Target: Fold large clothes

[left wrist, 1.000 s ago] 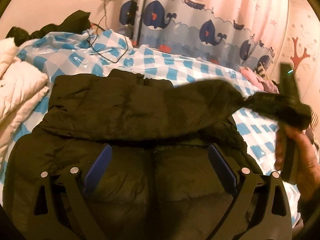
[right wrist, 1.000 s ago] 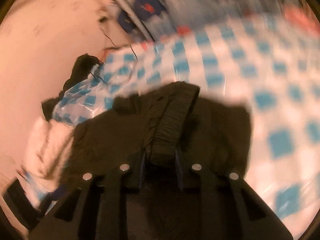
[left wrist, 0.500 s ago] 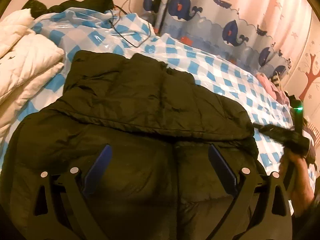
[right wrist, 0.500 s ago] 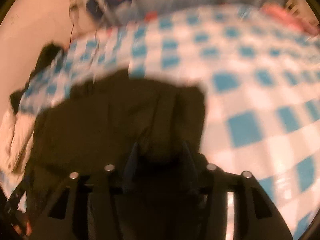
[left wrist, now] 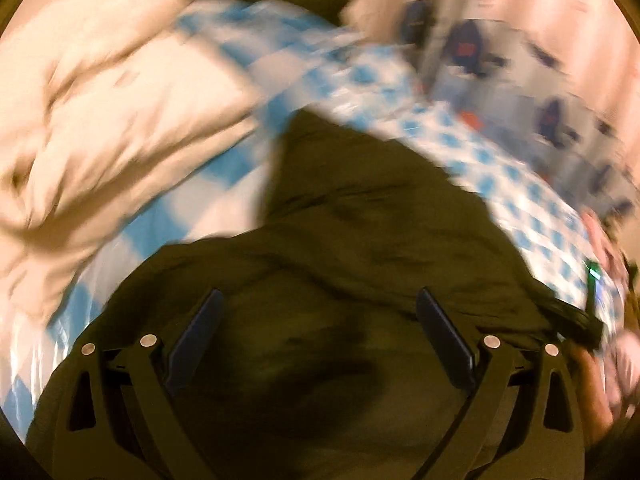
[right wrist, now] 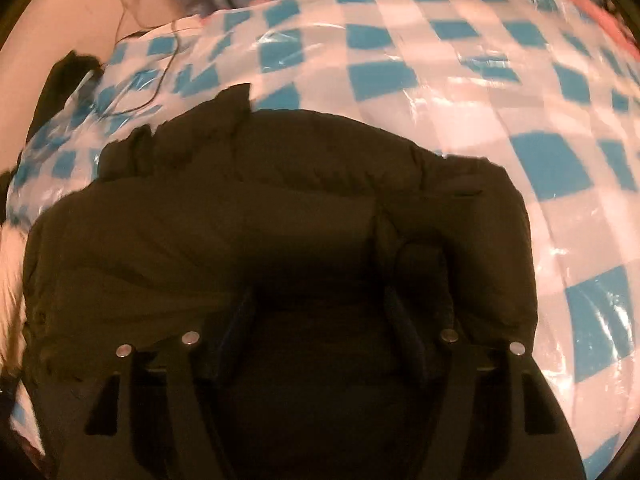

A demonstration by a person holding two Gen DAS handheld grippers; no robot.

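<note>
The left wrist view is smeared by motion blur, yet it alone shows the white quilted bedding (left wrist: 100, 92) bunched at far left on the bed, and the whale-print curtain (left wrist: 520, 80) at upper right. The dark puffer jacket (left wrist: 360, 232) lies on the blue-and-white checked bed cover (left wrist: 328, 68), filling the lower middle of that frame. The left tool (left wrist: 318, 336) hovers over the jacket with its blue pads (left wrist: 196, 336) spread wide apart and nothing between them. At the right edge of this view a black strip of the jacket reaches toward a green light and a hand (left wrist: 592, 392). The sharper right wrist view shows the jacket (right wrist: 240, 220) folded into a thick mound, a thin black cable (right wrist: 160, 80) on the cover (right wrist: 480, 120) at upper left, and the right tool (right wrist: 320, 316) sunk in dark fabric; whether it is clamped cannot be told.
</note>
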